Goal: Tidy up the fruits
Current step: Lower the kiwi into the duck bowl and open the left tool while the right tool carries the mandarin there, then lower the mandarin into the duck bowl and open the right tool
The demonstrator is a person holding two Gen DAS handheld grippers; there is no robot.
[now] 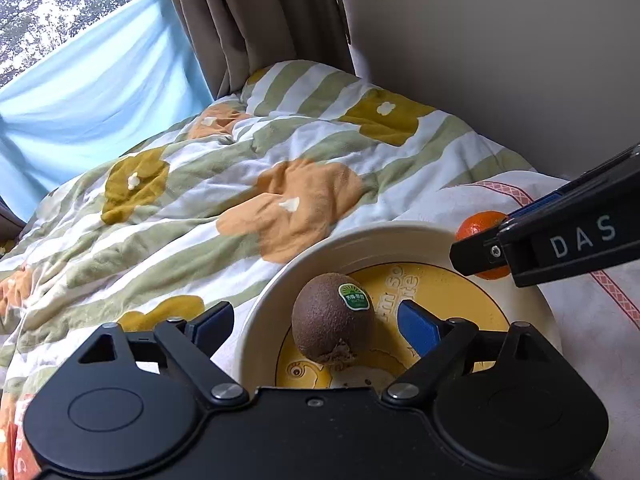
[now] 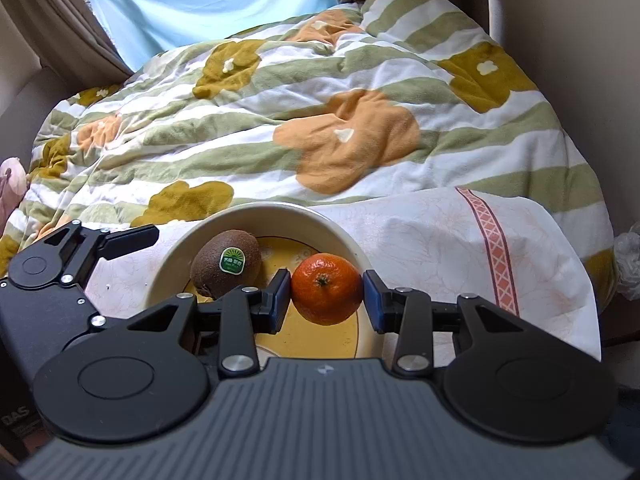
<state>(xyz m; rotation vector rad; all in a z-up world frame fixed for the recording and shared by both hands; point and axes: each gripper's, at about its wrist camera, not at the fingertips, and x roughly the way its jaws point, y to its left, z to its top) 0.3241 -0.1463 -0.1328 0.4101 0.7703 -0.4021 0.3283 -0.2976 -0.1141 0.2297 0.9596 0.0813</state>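
Note:
A brown kiwi with a green sticker lies in a cream bowl with a yellow floor. My left gripper is open, its blue pads on either side of the kiwi and clear of it. In the right wrist view the kiwi sits at the left of the bowl. Beside it, my right gripper is shut on an orange tangerine, held over the bowl's right half. From the left wrist view the tangerine shows behind the right gripper's finger.
The bowl stands on a white cloth with a pink lattice band, spread over a flowered, green-striped quilt. Curtains and a blue sheet hang at the far end, a wall runs along the right.

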